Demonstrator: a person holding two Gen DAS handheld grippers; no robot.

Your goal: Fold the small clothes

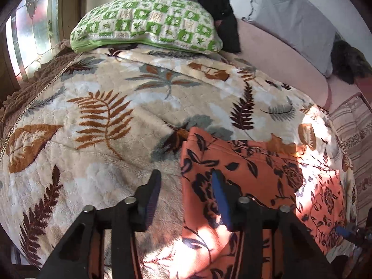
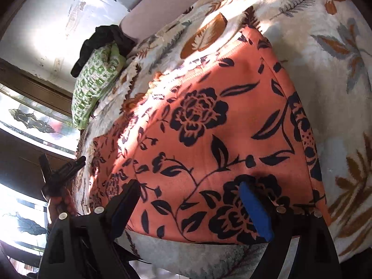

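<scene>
A bed spread with a leaf-print fleece blanket (image 1: 111,107) carries an orange floral garment (image 2: 209,121) at five o'clock and a green-checked pillow (image 1: 148,23) at twelve.

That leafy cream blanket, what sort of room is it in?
Probably a bedroom: the plush cream blanket with leaf print covers a bed, with a green-and-white checked pillow and a grey pillow at its head.

I see the folded garment (image 1: 255,174) lying on the leaf-print blanket (image 1: 104,121); beyond the blanket's far edge sits a cushion (image 1: 148,23), dark clothing (image 1: 209,2) draped on it.
</scene>
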